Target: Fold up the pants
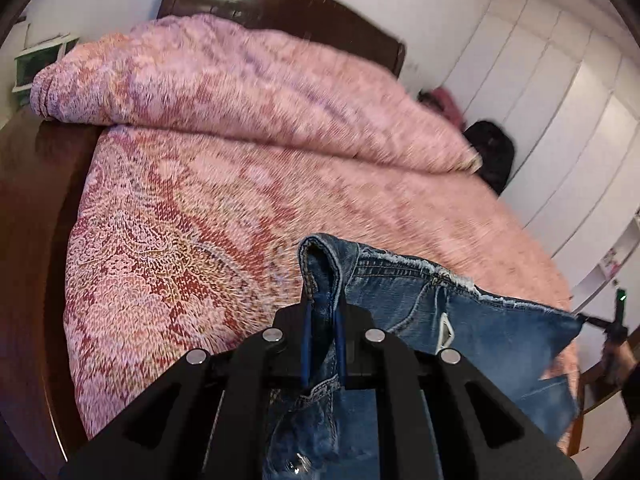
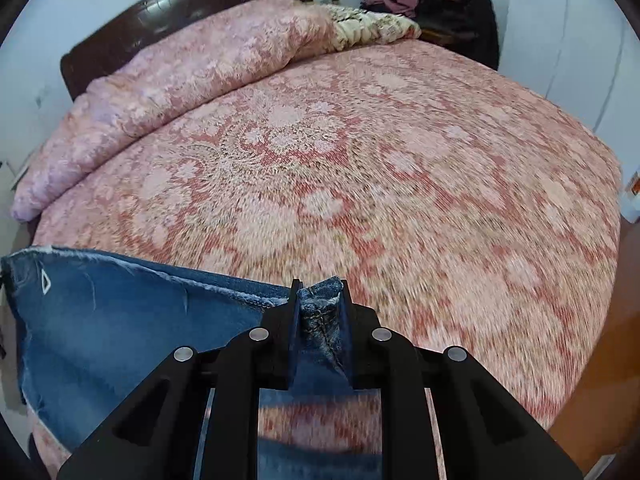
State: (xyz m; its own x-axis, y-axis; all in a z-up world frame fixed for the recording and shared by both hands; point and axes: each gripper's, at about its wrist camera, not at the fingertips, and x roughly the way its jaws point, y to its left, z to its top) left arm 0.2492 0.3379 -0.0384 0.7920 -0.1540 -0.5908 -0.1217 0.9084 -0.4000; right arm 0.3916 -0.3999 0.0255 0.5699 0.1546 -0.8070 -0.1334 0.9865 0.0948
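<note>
A pair of blue jeans (image 1: 460, 312) with a frayed waist edge is held up above the pink bed. My left gripper (image 1: 323, 312) is shut on a bunched corner of the jeans; the denim stretches from it to the right. My right gripper (image 2: 320, 300) is shut on the other corner of the jeans (image 2: 120, 328), and the denim runs from it to the left. The cloth hangs taut between the two grippers near the foot of the bed. The legs hang below, mostly hidden.
A bed with a pink patterned bedspread (image 2: 380, 160) fills both views. A rolled pink quilt (image 2: 180, 80) lies by the dark wooden headboard (image 1: 280, 4). Dark clothes and a black bag (image 2: 460, 12) sit at the far corner. White wardrobe doors (image 1: 560, 100) stand on the right.
</note>
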